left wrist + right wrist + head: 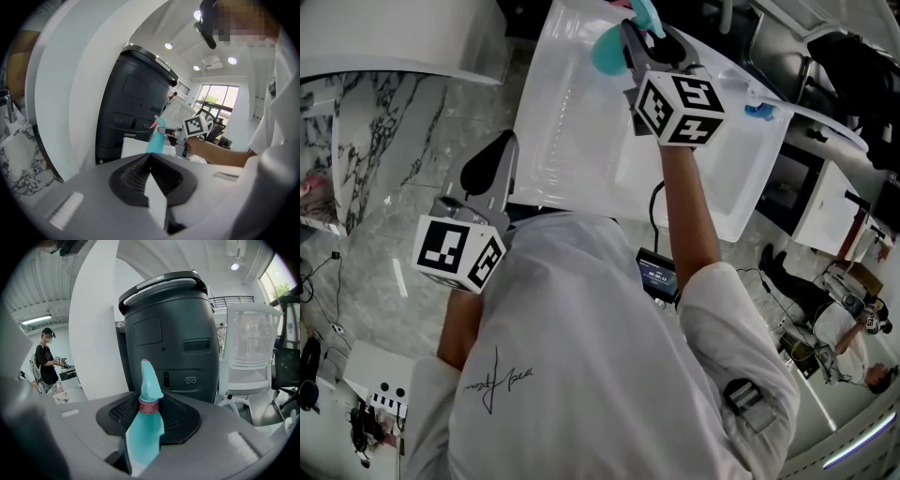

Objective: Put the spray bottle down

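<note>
Right up against your right gripper's camera stands the spray bottle (144, 427), clamped between the jaws of your right gripper (149, 411), which press on its neck and shoulder. It is upright, leaning slightly. The body is see-through teal, a dark red collar rings the neck, and the teal spray head rises to a rounded tip.

From your head view the bottle (609, 52) hangs at the far side of the white table (581, 141), close to its far edge. No view shows whether its base touches the top. A broad bare stretch of table lies between the bottle and the near edge, which runs just ahead of your body. A low rim borders the table on the right, where a small blue thing (759, 111) sits near the corner.

Your left gripper (492, 164) is off the table's near left corner, over the marble floor (384, 141), well apart from the bottle. Its jaws (151, 176) are together at the tips with nothing between them.

Beyond the table a big dark machine (168, 333) stands directly in front of the bottle, with a white wall (93, 333) to its left and a white chair (248, 348) to its right. A person (47, 362) stands far off on the left.
</note>
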`<state>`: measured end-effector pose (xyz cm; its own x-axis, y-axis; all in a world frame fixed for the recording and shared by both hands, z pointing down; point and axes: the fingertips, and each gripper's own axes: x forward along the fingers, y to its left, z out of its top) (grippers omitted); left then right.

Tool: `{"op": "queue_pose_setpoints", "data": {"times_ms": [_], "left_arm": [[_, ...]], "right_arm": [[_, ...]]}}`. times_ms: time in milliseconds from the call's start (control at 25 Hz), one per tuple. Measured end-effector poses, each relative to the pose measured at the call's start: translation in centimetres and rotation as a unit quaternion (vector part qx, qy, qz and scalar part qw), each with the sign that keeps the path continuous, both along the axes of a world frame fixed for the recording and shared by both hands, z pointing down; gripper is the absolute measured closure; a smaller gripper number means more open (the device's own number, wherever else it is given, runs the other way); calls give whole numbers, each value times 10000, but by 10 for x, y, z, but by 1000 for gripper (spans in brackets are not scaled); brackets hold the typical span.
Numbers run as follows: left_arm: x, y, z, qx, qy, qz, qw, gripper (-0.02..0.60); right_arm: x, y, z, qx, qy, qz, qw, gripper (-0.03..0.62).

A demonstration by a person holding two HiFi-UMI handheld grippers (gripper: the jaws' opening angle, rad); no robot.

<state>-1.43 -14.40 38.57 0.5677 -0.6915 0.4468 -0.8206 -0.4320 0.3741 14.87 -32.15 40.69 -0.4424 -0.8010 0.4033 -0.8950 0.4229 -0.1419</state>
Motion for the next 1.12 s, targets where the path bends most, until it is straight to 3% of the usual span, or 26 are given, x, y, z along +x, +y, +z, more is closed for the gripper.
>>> {"op": "queue_pose_setpoints", "data": {"times_ms": [1120], "left_arm": [[0,-1,8,-158,-135,-12,9998,575]], "right_arm": [[11,-34,25,320,-97,364,9988,464]]}}
